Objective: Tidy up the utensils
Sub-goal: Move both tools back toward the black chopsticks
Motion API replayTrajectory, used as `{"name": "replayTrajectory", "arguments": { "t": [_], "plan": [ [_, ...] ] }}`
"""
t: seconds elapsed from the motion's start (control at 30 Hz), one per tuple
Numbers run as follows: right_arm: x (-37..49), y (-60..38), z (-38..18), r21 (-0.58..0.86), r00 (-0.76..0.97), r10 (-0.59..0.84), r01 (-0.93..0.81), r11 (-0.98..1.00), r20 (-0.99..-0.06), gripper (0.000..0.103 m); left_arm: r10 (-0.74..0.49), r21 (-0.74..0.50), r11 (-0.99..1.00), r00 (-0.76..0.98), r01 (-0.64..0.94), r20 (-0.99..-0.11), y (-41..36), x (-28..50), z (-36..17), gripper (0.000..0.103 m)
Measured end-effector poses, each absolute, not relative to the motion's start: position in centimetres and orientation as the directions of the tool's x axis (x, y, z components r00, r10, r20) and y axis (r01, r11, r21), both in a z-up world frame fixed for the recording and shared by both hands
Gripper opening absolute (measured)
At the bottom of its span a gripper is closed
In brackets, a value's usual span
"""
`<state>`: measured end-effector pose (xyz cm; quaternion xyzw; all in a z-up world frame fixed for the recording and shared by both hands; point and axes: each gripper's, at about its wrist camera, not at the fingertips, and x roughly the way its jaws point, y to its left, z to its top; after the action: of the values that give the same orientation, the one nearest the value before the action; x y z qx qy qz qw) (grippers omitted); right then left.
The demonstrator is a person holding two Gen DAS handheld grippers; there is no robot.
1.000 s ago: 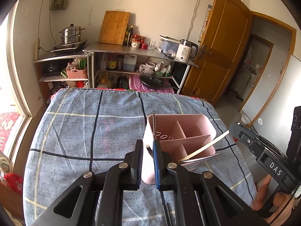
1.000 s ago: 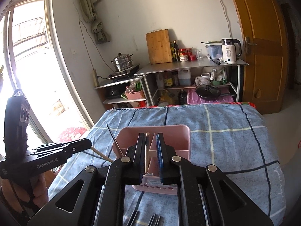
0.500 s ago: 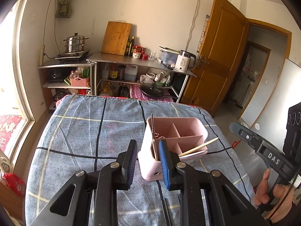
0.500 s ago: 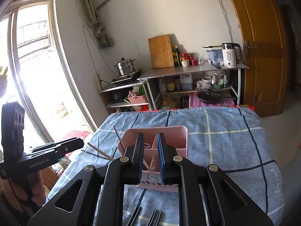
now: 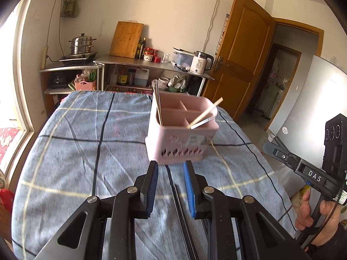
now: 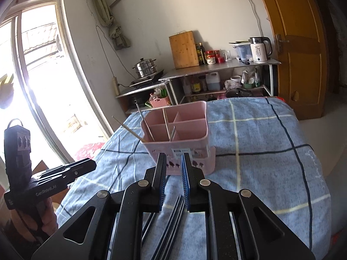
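Bright daylight from blown-out window at left; glare overexposed. Strong fisheye bending and dark vignette at edges. Slight motion blur on pink caddy.

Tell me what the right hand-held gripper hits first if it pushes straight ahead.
Most likely the near wall of the pink utensil caddy: the right hand-held gripper, open and empty, points straight at it. The remaining gap is hard to judge.

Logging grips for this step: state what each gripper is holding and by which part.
Nothing is held. The left gripper and right gripper are both open and empty, short of the pink utensil holder.
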<state>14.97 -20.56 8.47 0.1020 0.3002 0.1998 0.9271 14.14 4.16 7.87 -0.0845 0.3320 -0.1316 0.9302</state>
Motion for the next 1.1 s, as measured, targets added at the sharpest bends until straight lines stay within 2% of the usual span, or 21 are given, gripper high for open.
{"name": "replayTrajectory", "arguments": {
  "t": [0.5,1.1],
  "plan": [
    [8.6,-21.5,3.2,0.304,0.682,0.406,-0.272,0.913,-0.608,0.014,-0.311,-0.224,0.95,0.688,0.217,-0.656,2.3,7.4,2.8,0.024],
    [10.6,-18.1,-1.1,0.277,0.584,0.401,-0.294,0.915,-0.705,0.014,-0.285,-0.218,0.959,0.612,0.184,-0.738,1.7,10.9,-1.3,0.024]
  ]
}}
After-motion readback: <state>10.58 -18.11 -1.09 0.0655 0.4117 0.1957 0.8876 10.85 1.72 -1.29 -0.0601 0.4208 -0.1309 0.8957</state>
